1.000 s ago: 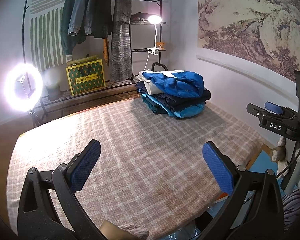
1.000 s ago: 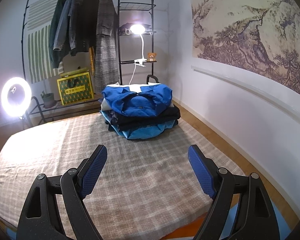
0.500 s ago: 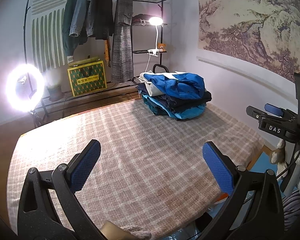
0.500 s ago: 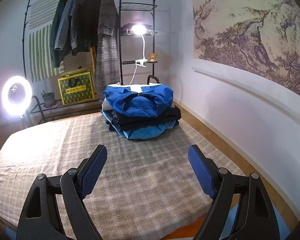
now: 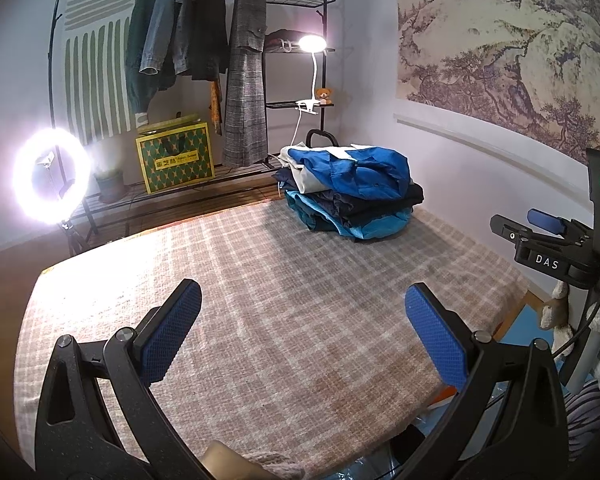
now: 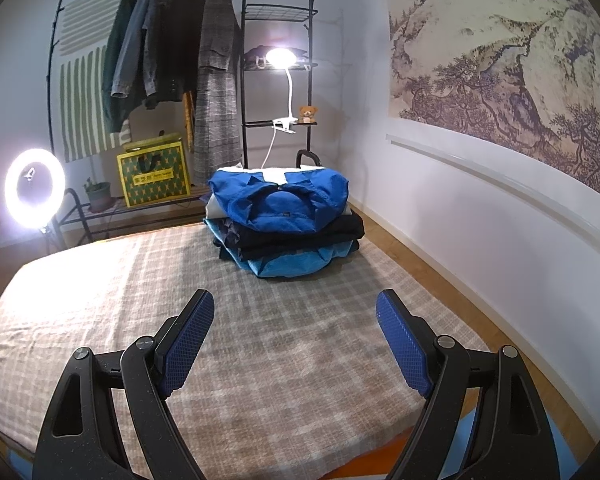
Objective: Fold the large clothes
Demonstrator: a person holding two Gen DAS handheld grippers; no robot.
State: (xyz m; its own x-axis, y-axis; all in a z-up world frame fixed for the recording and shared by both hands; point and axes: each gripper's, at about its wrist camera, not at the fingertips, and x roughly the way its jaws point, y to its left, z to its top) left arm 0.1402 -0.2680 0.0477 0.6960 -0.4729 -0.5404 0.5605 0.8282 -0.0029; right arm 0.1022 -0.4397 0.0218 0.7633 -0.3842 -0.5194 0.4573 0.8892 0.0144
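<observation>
The left gripper [image 5: 302, 328] hangs above the near part of a plaid-covered table [image 5: 260, 280], its blue-padded jaws spread wide with nothing between them. The right gripper [image 6: 296, 338] is likewise spread and empty over the same cloth; it also shows from the side at the right edge of the left wrist view. The stack of folded clothes [image 6: 284, 220] sits at the far end of the table, well apart from both grippers, a bright blue jacket [image 6: 280, 200] on top. Behind it stands a clothes rack [image 6: 172, 60] with hanging coats, a clip lamp [image 6: 281, 58] and a lit ring light [image 6: 35, 188].
</observation>
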